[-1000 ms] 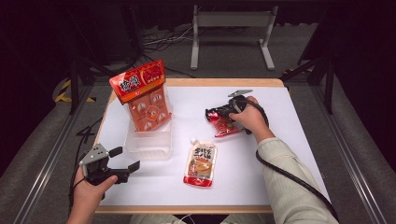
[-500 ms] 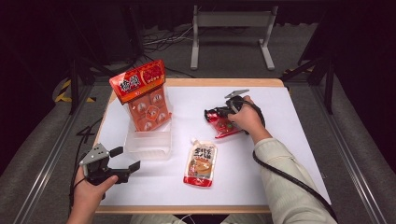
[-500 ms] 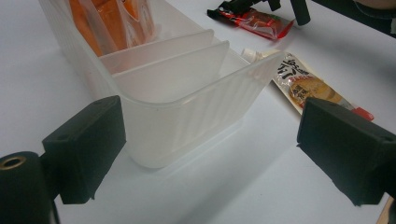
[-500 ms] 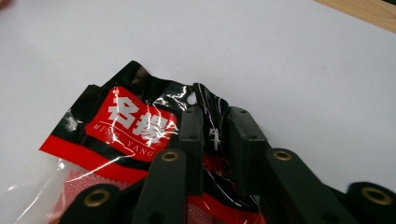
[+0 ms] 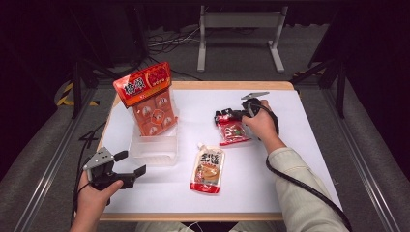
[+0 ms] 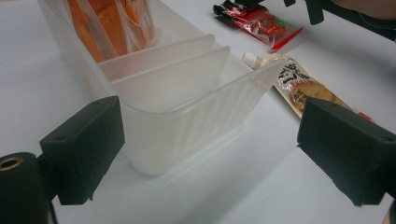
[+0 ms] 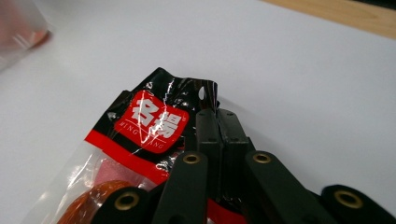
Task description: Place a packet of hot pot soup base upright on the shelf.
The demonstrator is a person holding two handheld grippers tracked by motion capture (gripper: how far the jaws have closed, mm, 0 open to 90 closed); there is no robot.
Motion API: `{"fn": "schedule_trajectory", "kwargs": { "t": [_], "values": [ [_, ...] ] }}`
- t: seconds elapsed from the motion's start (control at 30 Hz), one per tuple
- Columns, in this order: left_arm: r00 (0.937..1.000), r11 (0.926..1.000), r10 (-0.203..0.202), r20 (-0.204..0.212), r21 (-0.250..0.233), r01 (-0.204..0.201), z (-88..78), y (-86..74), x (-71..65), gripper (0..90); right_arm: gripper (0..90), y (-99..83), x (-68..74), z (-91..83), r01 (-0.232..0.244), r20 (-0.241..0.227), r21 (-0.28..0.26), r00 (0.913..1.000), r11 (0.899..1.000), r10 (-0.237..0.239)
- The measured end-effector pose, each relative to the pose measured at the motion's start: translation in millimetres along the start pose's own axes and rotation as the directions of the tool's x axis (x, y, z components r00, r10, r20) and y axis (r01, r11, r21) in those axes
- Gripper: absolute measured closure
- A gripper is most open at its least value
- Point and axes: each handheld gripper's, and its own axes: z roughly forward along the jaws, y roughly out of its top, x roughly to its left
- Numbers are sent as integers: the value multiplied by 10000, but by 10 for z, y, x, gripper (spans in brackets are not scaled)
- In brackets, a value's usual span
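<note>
On the white table [image 5: 290,159], a clear plastic bin [image 5: 153,149] near the left edge holds a tall orange snack pack [image 5: 149,99] standing upright. The left gripper [image 5: 131,165], jaws apart, hovers near the front left corner. The right gripper [image 5: 223,115] pinches the black top of a red sausage packet [image 5: 232,131] mid-table, and a spouted sauce pouch [image 5: 209,169] lies flat toward the front edge.

Red-and-black snack packet [image 5: 232,129] lies flat mid-table, its black top edge pinched between closed fingers [image 7: 217,135]
</note>
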Motion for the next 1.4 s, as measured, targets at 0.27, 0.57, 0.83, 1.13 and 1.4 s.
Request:
{"fn": "schedule_trajectory", "kwargs": {
  "t": [0.27, 0.57, 0.83, 1.13, 1.4],
  "values": [
    [9999, 9993, 166, -48, -333, -168, -17, 89, -38, 90, 896, 33, 40, -383, 79, -357, -947, 9993, 9955, -114],
    [9989, 9967, 289, -363, -754, -316, -42, 152, -45, 96, 896, 65, 193, -781, 171, -928, -1975, 9950, 9802, -361],
    [9987, 9937, 384, -341, -1040, -418, -44, 215, -80, 101, 897, 73, 367, -1036, 591, -1205, -2693, 9882, 9612, -946],
    [9981, 9910, 582, -208, -1193, -602, -10, 258, -128, 103, 898, 27, 531, -1254, 797, -1426, -3389, 9805, 9375, -1349],
    [9965, 9890, 791, 278, -1276, -749, 11, 306, -225, 102, 898, -39, 705, -1449, 700, -1972, -4110, 9666, 9089, -1636]
  ]
}}
